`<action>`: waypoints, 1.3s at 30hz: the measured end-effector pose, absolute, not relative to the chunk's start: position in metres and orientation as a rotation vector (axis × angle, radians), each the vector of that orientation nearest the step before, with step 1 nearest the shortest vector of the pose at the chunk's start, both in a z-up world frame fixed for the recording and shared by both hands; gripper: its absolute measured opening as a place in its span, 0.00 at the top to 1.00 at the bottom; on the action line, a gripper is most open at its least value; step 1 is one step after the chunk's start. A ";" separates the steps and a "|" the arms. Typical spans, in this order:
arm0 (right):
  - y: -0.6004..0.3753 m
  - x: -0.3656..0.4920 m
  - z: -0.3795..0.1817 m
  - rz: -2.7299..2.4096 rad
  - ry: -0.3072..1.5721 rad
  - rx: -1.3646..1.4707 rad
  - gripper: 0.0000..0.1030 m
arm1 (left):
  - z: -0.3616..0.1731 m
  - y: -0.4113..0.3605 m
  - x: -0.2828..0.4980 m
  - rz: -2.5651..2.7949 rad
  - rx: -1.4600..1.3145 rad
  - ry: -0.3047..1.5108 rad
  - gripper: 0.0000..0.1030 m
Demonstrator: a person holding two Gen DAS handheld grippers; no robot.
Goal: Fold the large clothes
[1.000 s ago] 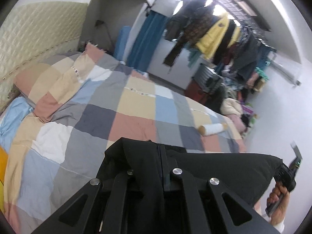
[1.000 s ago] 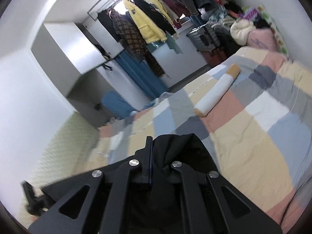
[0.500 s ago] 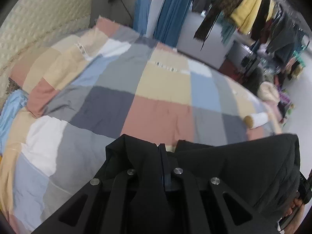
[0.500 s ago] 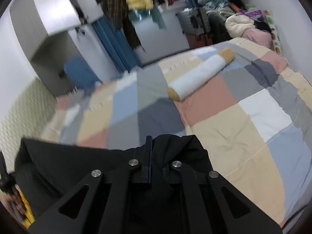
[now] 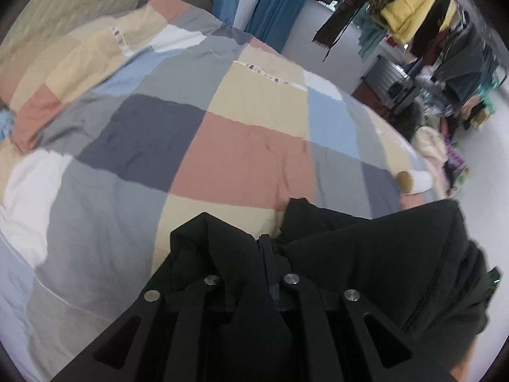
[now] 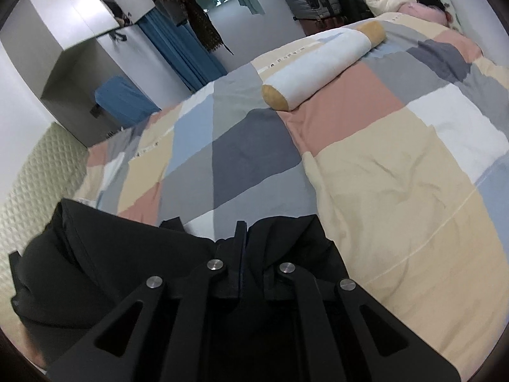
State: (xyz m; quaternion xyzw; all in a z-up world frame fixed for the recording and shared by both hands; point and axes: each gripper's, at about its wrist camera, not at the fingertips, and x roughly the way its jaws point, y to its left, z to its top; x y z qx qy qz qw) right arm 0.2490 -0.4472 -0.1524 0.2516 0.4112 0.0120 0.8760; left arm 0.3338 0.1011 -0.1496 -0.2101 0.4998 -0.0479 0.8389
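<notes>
Both grippers pinch the black garment (image 5: pixel 366 254). Left gripper (image 5: pixel 265 245) jaws are pressed together on an upper edge; right gripper (image 6: pixel 240 232) likewise, cloth bunched either side of the closed jaws. The garment hangs stretched between the two, lifted above the patchwork bed (image 5: pixel 241 159), not laid down yet.

Change over the last second: both views have tipped down, from the clothes rack (image 5: pixel 413 9) and walls toward the quilt, and the bed now fills the frame. Looks like the garment is being carried forward and lowered to spread flat.

Meaning: folding proper hasn't started; this is the lay-out step. The bolster pillow (image 6: pixel 318 70) lies well ahead on the right, probably clear of the landing spot.
</notes>
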 end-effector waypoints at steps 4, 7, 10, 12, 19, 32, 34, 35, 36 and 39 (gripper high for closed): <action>-0.460 0.226 -0.142 0.080 0.858 0.653 0.82 | -0.133 0.125 0.307 -0.195 -0.598 1.039 0.87; -0.471 0.203 -0.125 0.106 0.828 0.709 0.54 | -0.115 0.146 0.280 -0.275 -0.707 1.016 0.70; -0.479 0.177 -0.095 0.079 0.752 0.683 0.32 | -0.098 0.168 0.256 -0.263 -0.807 0.988 0.22; -0.480 0.167 -0.079 0.075 0.723 0.653 0.32 | -0.075 0.175 0.240 -0.233 -0.770 0.914 0.21; -0.410 0.151 -0.034 0.119 0.685 0.405 0.31 | -0.031 0.107 0.221 -0.197 -0.436 0.824 0.21; -0.278 0.216 -0.109 0.202 0.823 0.149 0.30 | -0.101 -0.039 0.298 -0.192 -0.129 0.909 0.21; -0.279 0.228 -0.117 0.186 0.826 0.140 0.30 | -0.111 -0.035 0.312 -0.199 -0.159 0.926 0.21; -0.279 0.233 -0.120 0.185 0.828 0.137 0.30 | -0.115 -0.035 0.318 -0.199 -0.160 0.929 0.21; -0.280 0.239 -0.123 0.185 0.830 0.138 0.30 | -0.120 -0.034 0.324 -0.199 -0.158 0.932 0.21; -0.279 0.252 -0.131 0.185 0.831 0.145 0.30 | -0.128 -0.035 0.344 -0.187 -0.158 0.927 0.21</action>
